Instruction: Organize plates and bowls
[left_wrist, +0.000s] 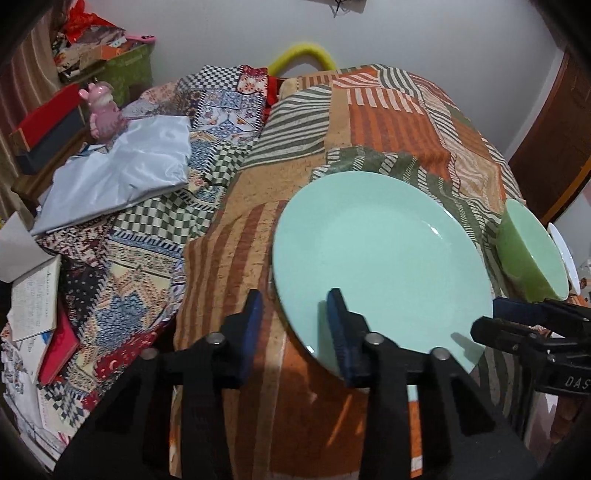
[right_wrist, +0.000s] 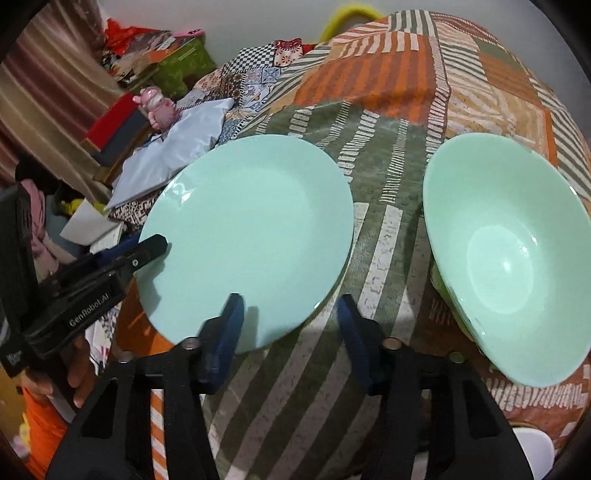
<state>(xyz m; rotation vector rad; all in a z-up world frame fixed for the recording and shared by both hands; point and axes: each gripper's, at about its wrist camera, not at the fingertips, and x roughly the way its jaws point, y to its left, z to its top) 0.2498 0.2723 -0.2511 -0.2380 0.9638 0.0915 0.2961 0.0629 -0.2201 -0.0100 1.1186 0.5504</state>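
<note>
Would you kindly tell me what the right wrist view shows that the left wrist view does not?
Only the right wrist view shows the inside of the green bowl and the hand holding the left gripper. Only the left wrist view shows the open notebook and the right gripper from the side. Both show the mint plate, the patchwork cloth and the pink figurine.

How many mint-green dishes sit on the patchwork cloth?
2: a plate at the near edge, between both grippers, and a bowl to its right. Others may lie out of view.
</note>
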